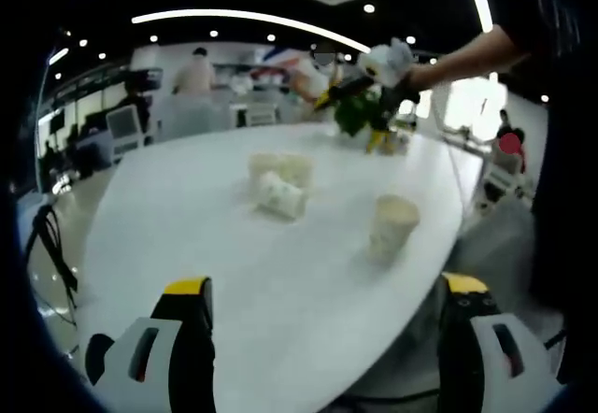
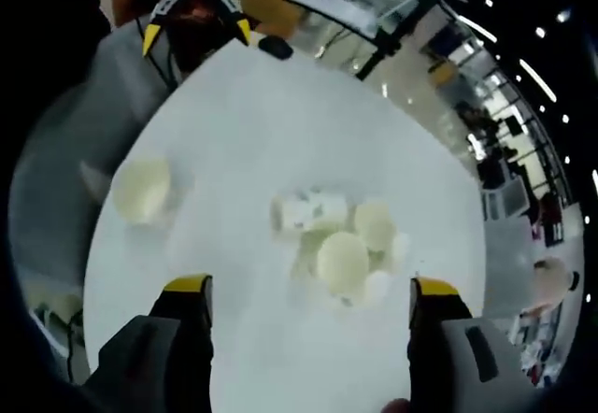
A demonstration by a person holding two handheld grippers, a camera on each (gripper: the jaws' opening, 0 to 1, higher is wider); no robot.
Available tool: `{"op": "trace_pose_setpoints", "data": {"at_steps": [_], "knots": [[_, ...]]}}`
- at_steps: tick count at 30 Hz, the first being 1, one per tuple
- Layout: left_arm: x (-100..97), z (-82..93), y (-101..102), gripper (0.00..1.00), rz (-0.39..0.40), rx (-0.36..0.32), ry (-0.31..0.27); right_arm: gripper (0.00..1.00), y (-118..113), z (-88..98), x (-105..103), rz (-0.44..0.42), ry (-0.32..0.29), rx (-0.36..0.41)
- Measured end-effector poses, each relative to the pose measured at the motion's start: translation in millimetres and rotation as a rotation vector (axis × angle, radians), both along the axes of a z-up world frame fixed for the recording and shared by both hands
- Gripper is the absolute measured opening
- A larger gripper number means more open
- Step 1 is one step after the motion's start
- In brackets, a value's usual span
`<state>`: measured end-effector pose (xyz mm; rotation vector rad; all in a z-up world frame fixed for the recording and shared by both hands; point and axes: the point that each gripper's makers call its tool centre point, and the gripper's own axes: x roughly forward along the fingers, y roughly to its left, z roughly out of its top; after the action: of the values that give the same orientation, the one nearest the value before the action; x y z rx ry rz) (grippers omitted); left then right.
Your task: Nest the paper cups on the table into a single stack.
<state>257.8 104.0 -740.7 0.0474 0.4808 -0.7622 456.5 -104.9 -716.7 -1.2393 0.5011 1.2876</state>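
My left claw is wide open and holds nothing, low over the near edge of the white surface. My right claw is wide open too, up above the cups. One cup stands alone, apart from three cups bunched together, one of them on its side.

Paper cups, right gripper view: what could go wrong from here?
1. The tipped cup lies on its side against the upright cups; a grab there could knock neighbours or send it rolling.
2. The lone cup stands near the table edge; a nudge might push it off.
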Motion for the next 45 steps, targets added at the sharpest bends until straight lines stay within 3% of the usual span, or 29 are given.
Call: {"op": "trace_pose_setpoints", "data": {"at_steps": [21, 33, 45], "knots": [[4.1, -5.7, 13.3, 0.99, 0.043, 0.000, 0.020, 0.69, 17.4, -35.9, 19.7, 0.027, 0.071, -0.053], [4.4, -10.8, 12.5, 0.99, 0.052, -0.009, 0.027, 0.43, 12.4, -52.8, 18.6, 0.039, 0.146, -0.092], [6.0, -12.8, 16.8, 0.99, 0.063, -0.010, 0.035, 0.26, 13.2, -60.6, 18.3, 0.046, 0.186, -0.115]]}}
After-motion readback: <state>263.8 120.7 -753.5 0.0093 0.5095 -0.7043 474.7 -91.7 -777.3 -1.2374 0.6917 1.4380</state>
